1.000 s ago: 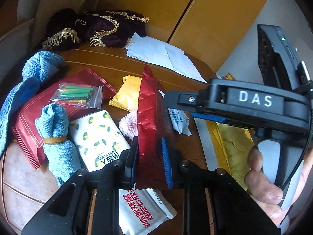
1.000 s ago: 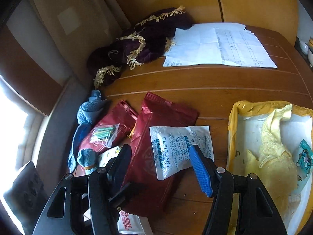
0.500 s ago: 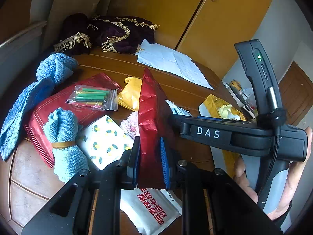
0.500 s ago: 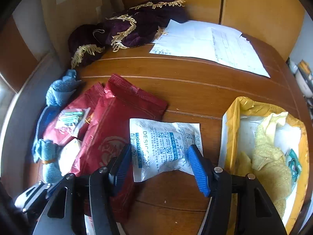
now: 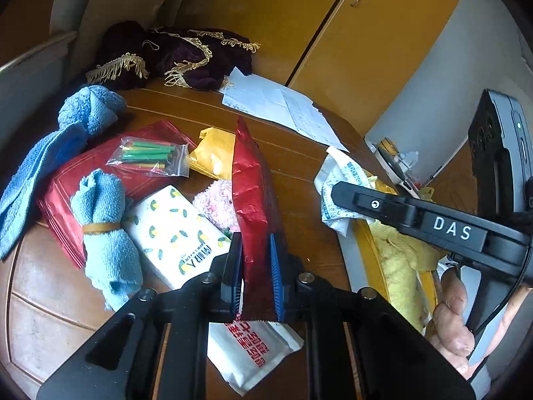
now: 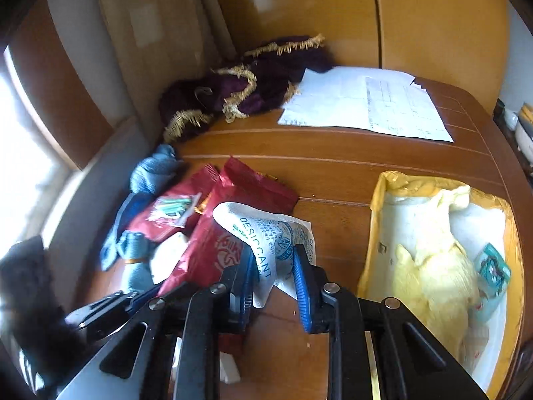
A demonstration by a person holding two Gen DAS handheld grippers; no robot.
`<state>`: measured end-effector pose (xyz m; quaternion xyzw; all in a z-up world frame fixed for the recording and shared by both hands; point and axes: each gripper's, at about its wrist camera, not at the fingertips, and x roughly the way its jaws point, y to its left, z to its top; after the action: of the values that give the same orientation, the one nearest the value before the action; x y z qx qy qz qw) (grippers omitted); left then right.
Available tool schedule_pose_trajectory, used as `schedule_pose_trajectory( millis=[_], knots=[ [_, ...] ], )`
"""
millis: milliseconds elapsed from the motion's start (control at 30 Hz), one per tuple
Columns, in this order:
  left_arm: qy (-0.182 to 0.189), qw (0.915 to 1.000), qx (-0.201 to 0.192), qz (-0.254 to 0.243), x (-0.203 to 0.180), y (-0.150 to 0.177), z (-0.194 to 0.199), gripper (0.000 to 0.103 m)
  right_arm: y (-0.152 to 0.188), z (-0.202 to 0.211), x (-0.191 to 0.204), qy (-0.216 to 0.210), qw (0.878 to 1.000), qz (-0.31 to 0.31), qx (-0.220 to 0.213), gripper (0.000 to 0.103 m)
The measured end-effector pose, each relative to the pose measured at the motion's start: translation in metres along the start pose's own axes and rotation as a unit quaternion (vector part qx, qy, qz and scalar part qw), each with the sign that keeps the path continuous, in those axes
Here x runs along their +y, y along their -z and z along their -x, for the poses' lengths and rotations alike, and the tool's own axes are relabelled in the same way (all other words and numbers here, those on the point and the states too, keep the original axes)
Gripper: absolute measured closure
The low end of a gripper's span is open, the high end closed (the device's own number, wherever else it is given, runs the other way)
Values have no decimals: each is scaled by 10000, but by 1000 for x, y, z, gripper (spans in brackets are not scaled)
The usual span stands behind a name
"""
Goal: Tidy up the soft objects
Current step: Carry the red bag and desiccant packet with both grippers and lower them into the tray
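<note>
My right jaws pinch the crumpled white desiccant sachet (image 6: 273, 243), the yellow-lined open bag (image 6: 376, 220) lying just rightward, while my left jaws clamp the upright red foil pouch (image 5: 253, 200).

brown wood table (image 6: 383, 166) with inlaid stripes, yellow-orange cabinet doors (image 5: 383, 43) behind it, beige curtain (image 6: 150, 33) at left, bright window (image 6: 20, 173) far left, grey-white wall (image 5: 443, 100) at right
</note>
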<state>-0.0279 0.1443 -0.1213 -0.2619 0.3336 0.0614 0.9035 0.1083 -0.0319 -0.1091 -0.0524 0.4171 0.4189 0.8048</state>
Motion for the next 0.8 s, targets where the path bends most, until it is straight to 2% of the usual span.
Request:
schedule_pose_trajectory(
  millis=[200,367,500,633,700,733,767,800],
  knots=[
    [377,9992,15,121,-9,17,21,93,25,36,-29,-319,9973,-456,-473,80],
    [701,9971,261,121,-24,25,23,93,33,59,-52,-700,9915,-822,-725,80],
    [592,9962,636,-77,-33,41,17,93,41,76,-56,-768,9891,-813,-954,80],
    [666,9954,665,-190,-38,46,18,91,45,82,-61,-736,9878,-849,-1081,80],
    [663,9949,704,-300,-43,41,14,75,47,80,-63,-761,9875,-884,-1057,80],
    [588,9950,719,-378,-46,38,9,57,48,79,-63,-779,9874,-890,-1049,80],
    [505,9953,720,-408,-47,35,4,48,48,77,-63,-790,9874,-892,-1037,80],
    [423,9957,719,-397,-47,32,-1,47,49,76,-64,-795,9873,-919,-1024,80]
  ],
)
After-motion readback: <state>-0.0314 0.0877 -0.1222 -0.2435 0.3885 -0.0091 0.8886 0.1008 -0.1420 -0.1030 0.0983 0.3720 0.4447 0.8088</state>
